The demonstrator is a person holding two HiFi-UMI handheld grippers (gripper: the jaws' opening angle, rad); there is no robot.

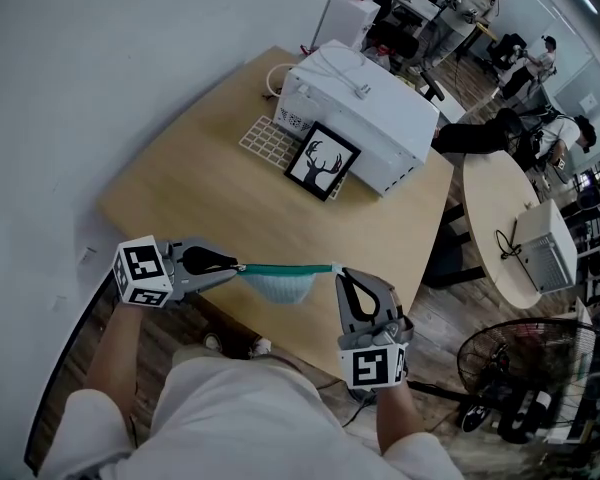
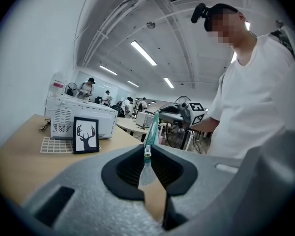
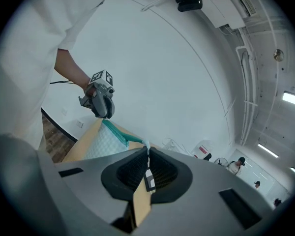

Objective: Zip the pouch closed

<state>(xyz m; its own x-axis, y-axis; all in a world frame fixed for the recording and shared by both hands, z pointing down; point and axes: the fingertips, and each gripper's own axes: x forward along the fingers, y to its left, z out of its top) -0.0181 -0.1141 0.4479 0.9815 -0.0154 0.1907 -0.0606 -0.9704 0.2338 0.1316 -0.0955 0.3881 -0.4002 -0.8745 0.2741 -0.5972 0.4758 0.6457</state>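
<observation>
The left tongs (image 1: 242, 266) and right tongs (image 1: 337, 271) are each clamped on one end of the pouch (image 1: 280, 284), holding it taut above the worktop's (image 1: 195, 193) near edge.

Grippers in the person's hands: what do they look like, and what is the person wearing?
The left gripper and right gripper match: grey moulded bodies, two jaws lined with black ribbed pads, and a white cube printed with black square markers at the rear. No cables show on them. The person wears a white short-sleeved shirt.
</observation>
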